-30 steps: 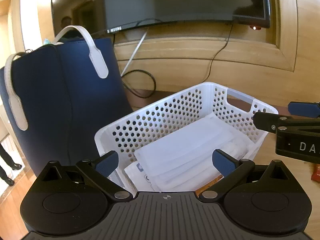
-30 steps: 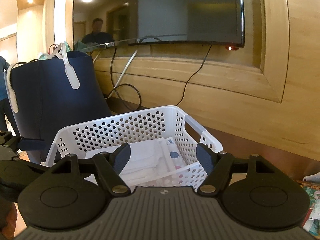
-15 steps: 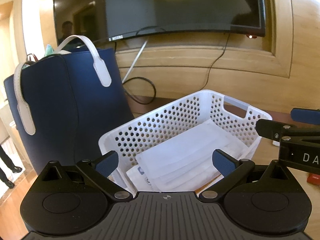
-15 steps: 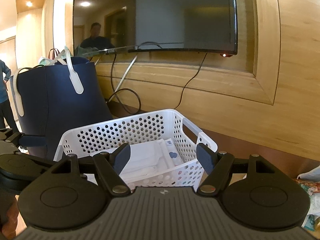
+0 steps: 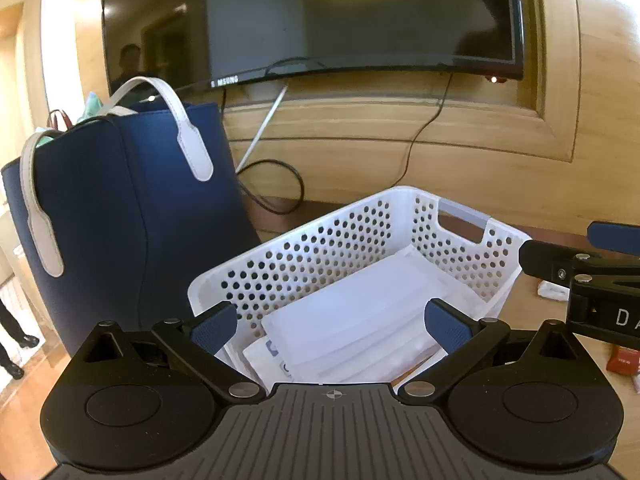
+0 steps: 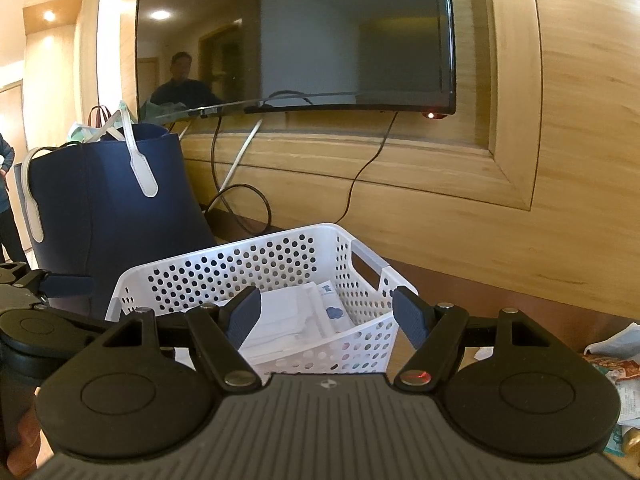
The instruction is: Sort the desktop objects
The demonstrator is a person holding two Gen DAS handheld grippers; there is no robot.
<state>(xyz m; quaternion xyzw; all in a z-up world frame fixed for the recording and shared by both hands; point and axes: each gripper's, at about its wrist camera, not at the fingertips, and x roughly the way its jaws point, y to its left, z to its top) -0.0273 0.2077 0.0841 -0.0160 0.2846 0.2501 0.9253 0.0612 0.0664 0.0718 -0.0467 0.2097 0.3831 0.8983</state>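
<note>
Left wrist: basket [image 5: 304, 240] seemingly farther.

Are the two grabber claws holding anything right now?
No, nothing. The left gripper and the right gripper are both open and empty, above the near side of the white basket with white packets inside.

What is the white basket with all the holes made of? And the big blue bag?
The white basket looks like hard, smooth molded plastic: even round holes, a crisp rim and a cut-out handle. The blue bag seems to be leather or faux leather: smooth matte sides that stand up stiffly, with pale straps.
</note>
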